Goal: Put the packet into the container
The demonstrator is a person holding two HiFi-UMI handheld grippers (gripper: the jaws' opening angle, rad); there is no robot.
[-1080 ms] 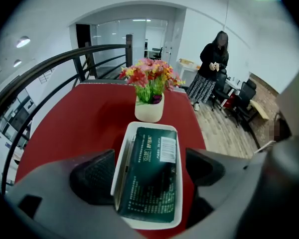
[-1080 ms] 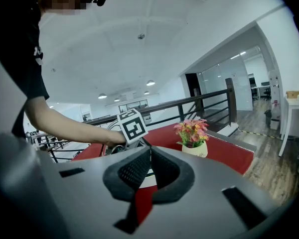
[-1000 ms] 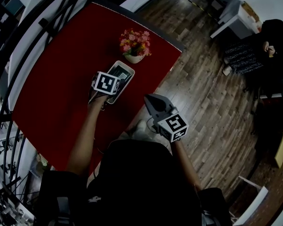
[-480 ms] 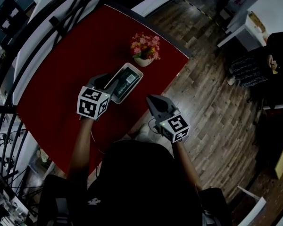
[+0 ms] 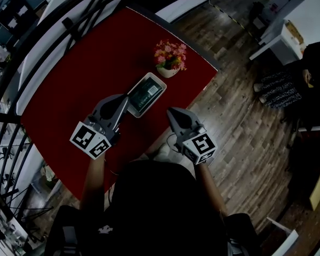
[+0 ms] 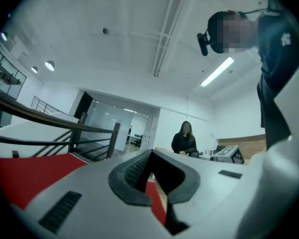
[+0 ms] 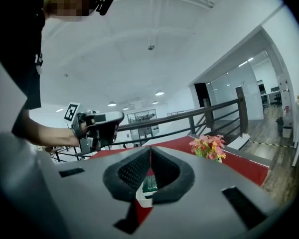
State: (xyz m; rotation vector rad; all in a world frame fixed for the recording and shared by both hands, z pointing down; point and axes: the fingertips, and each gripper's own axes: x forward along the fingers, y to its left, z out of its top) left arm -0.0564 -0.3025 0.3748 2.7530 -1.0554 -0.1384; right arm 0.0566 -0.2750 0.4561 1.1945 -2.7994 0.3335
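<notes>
Packet of dark green foil (image 5: 147, 90) lies flat inside the white rectangular plastic container (image 5: 154, 100), which sits on the red-topped table (image 5: 85, 63) just above the middle of the head view. A small white pot of pink and red flowers (image 5: 169, 60) stands close beside the container's upper end, towards the table's right edge.

The left gripper (image 5: 122, 101) is held at centre left of the head view, its tips over the table just beside the container's lower left corner, clear of the packet. Its jaws have just been closing and now meet at the tips with nothing between them; its own view looks across the room to a person in dark clothes (image 6: 184, 139) seated far off.

The right gripper (image 5: 173, 112) is held at centre right, near the table's lower right edge and apart from the container. Its jaws are pressed together too, and empty. Through the gap below their tips, its own view shows the container with the packet in it, with the flowers at right and the left gripper raised at left.
</notes>
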